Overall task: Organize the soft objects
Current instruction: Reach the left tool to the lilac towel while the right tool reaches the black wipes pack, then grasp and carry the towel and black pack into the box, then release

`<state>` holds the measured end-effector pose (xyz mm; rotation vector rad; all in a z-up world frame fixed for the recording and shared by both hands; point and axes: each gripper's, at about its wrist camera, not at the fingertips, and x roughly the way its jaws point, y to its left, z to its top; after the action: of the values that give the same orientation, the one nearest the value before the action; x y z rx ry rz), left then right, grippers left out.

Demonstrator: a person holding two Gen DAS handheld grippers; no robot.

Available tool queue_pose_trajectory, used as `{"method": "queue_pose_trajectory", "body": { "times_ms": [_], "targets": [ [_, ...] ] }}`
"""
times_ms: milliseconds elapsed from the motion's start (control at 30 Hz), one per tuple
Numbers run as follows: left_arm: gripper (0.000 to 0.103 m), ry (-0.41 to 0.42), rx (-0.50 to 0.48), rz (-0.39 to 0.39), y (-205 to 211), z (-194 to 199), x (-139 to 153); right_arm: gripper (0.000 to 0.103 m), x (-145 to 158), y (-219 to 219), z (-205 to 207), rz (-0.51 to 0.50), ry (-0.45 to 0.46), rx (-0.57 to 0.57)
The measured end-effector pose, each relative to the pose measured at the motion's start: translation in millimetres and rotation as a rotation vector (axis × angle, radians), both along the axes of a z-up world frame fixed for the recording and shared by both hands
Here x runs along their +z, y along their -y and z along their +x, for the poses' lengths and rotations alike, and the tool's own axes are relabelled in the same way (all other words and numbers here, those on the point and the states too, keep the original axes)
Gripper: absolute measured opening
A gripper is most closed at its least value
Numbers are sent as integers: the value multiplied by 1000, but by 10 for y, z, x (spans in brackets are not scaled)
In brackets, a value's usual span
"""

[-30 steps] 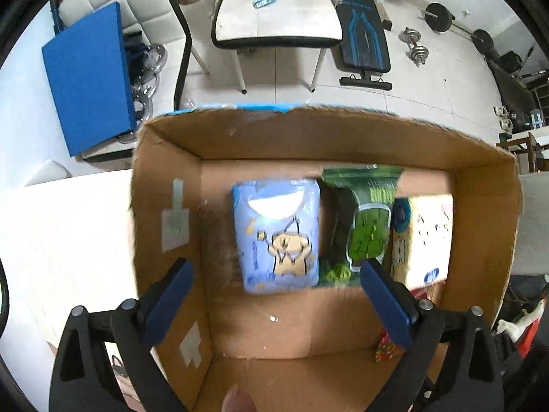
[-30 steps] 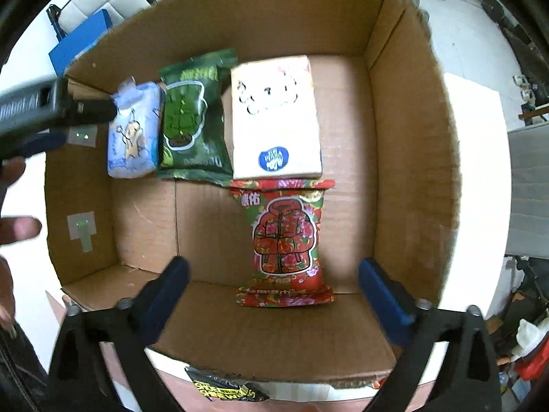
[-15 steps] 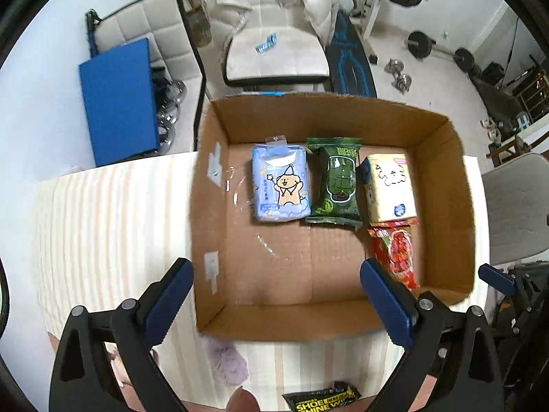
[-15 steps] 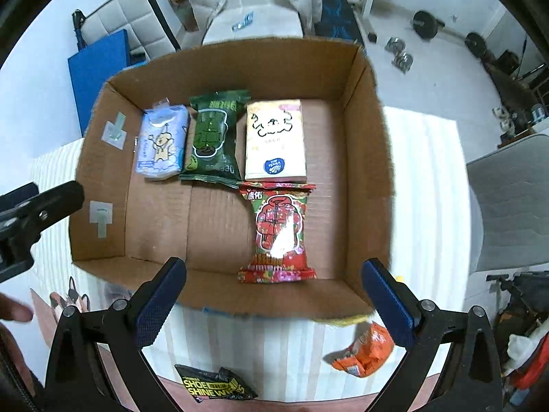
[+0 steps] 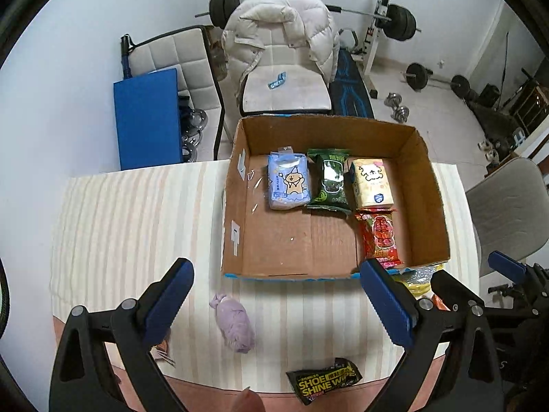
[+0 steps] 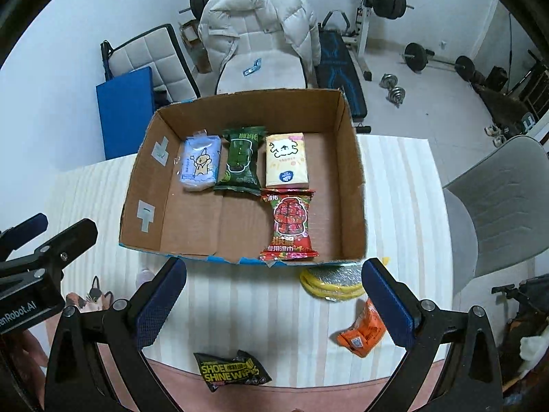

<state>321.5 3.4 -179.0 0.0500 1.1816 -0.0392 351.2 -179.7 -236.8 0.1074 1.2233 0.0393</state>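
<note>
A cardboard box [image 5: 435,206] [image 6: 357,185] on the striped table holds a blue tissue pack [image 5: 287,182] [image 6: 200,164], a green wipes pack [image 5: 330,182] [image 6: 241,161], a yellow tissue pack [image 5: 372,183] [image 6: 286,159] and a red wipes pack [image 5: 379,237] [image 6: 291,225]. In front of the box lie a purple cloth bundle [image 5: 233,322], a black shoe-wipes pack [image 5: 324,379] [image 6: 231,370], a yellow sponge [image 6: 331,279] and an orange packet [image 6: 360,333]. My left gripper [image 5: 278,304] and right gripper [image 6: 272,304] are open, empty, above the table's front.
A small cat-print item [image 6: 91,297] lies at the front left of the table. A grey chair [image 6: 497,206] stands to the right. Behind the table are a white chair with a jacket [image 5: 284,79], a blue board [image 5: 147,123] and gym weights.
Both grippers have pulled up and back out of the box. The whole box and the loose items on the table in front of it have come into view.
</note>
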Motion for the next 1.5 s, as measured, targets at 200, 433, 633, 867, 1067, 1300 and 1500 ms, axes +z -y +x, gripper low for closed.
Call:
{"method": "queue_pose_trajectory", "body": {
  "times_ms": [200, 433, 633, 867, 1067, 1300, 1500],
  "targets": [
    [99, -26, 56, 52, -202, -333, -104, 103, -210, 79, -415, 130, -104, -57],
    [99, -204, 107, 143, -598, -824, -857, 103, -1768, -16, -1249, 436, -574, -288],
    [99, -282, 175, 156, -931, -1132, -1284, 96, -2553, -299, -1445, 568, -728, -506],
    [99, -344, 219, 75, -1147, -1132, -1517, 62, -2513, -574, -1205, 376, -697, -383],
    [99, -403, 179, -19, -1061, -846, -1766, 56, -2259, -722, -1045, 17, -607, 58],
    [97, -472, 171, -60, -948, -370, -2253, 57, -2145, -635, -946, -182, -575, 236],
    [54, -545, 164, -57, -864, -224, -2585, 75, -2004, -295, -830, 12, -544, 59]
  ]
}}
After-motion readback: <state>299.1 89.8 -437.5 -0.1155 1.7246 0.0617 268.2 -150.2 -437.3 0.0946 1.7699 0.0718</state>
